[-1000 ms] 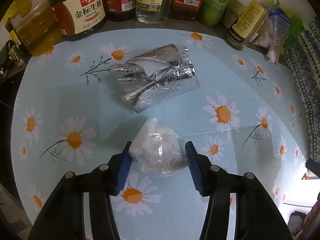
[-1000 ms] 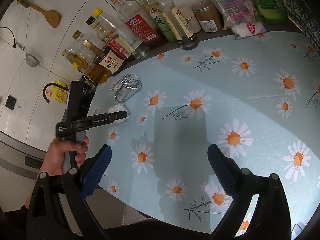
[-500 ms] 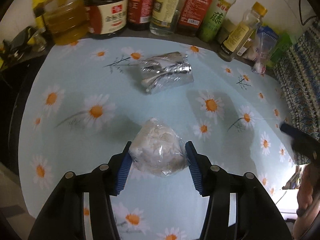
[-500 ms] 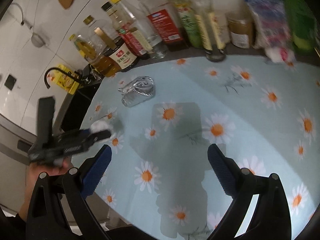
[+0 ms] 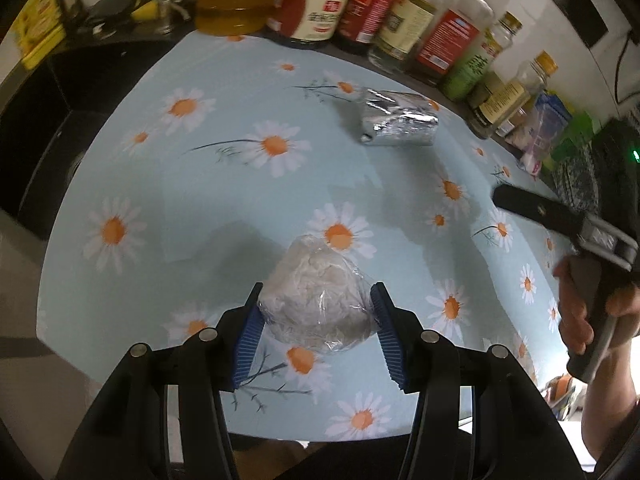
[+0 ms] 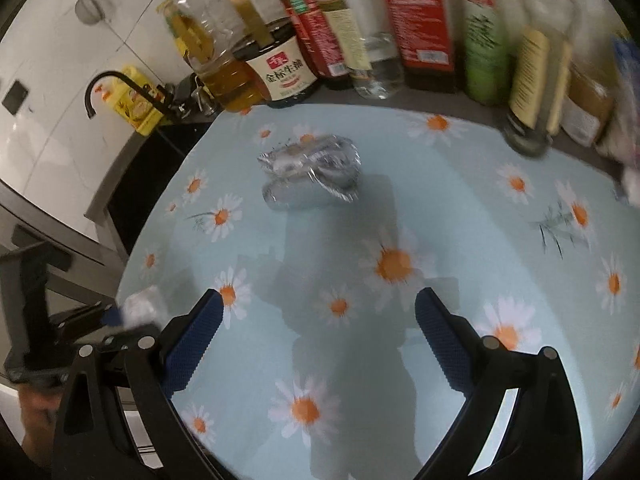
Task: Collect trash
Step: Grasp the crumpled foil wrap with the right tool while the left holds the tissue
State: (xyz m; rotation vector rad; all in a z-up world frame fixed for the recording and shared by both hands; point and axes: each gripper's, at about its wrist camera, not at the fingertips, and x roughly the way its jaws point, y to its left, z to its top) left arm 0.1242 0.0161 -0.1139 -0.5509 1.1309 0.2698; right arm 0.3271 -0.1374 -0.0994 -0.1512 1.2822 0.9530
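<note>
Plastic-wrapped wad (image 5: 318,292) in left hand-held gripper (image 5: 316,334)

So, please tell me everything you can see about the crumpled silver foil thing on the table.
The foil packet is shiny silver, creased and wrinkled, folded into a roughly oblong bundle with one end twisted loosely. It looks like thin aluminium foil; what it wraps is hidden. It lies on its side on the daisy-patterned tablecloth, towards the far part of the table, a little in front of the row of bottles and apart from them. Only the cloth touches it; neither pair of tongs is near it.
</note>
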